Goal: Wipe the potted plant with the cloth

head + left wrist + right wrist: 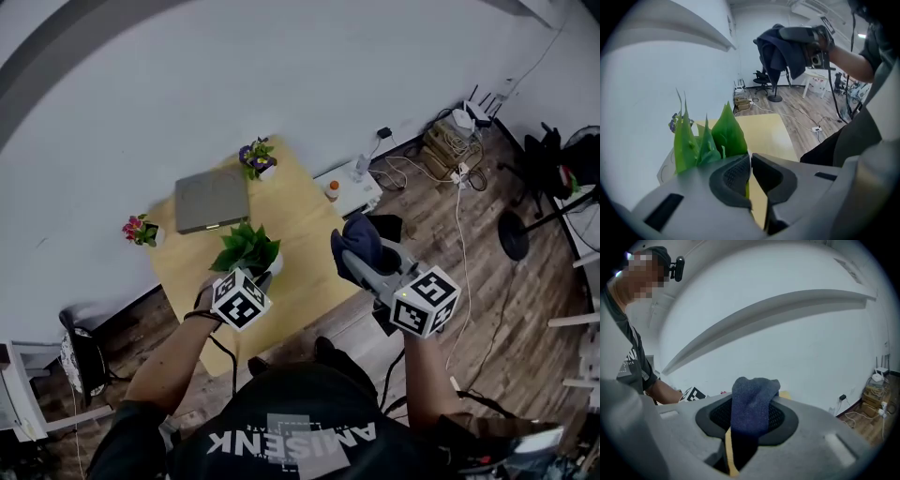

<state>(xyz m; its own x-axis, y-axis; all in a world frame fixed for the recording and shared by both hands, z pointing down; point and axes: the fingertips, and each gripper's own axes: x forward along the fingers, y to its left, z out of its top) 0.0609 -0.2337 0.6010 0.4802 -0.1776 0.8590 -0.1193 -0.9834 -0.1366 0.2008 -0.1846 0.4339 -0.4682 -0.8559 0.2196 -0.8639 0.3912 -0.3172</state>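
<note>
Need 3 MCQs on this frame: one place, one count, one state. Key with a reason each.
1. The laptop lies: A on the floor; B on the table; C on a chair.
2. Potted plants on the table: A one; B three; C five.
3. Right gripper: A open, empty; B shut, empty; C shut on the cloth.
Key: 1 B, it lies closed on the yellow tabletop. 2 B, green plant, purple-flowered plant, pink-flowered plant. 3 C, its jaws pinch the blue cloth.
</note>
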